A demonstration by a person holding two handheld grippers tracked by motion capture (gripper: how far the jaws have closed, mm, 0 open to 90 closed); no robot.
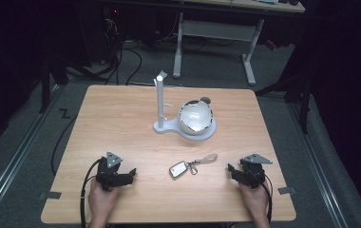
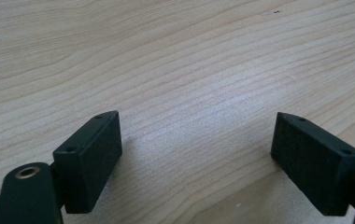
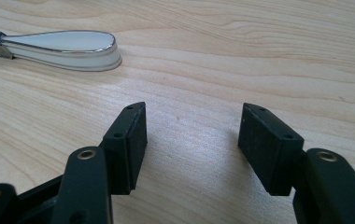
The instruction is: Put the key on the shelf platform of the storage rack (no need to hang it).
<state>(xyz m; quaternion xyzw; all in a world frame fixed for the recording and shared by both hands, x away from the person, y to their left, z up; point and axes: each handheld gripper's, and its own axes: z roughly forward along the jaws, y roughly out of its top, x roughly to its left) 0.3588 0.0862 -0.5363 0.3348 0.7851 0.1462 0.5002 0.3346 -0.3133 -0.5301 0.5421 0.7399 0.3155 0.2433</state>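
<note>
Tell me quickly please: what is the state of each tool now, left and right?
Left tool: open, nothing between its jaws, only bare table.
Right tool: open, holding nothing; the keychain lies apart, ahead of it.

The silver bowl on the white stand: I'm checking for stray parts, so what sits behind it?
A small dark round thing peeks out at the far rim of the silver bowl, on the table. Most of it is covered by the bowl, so I cannot identify it.
</note>
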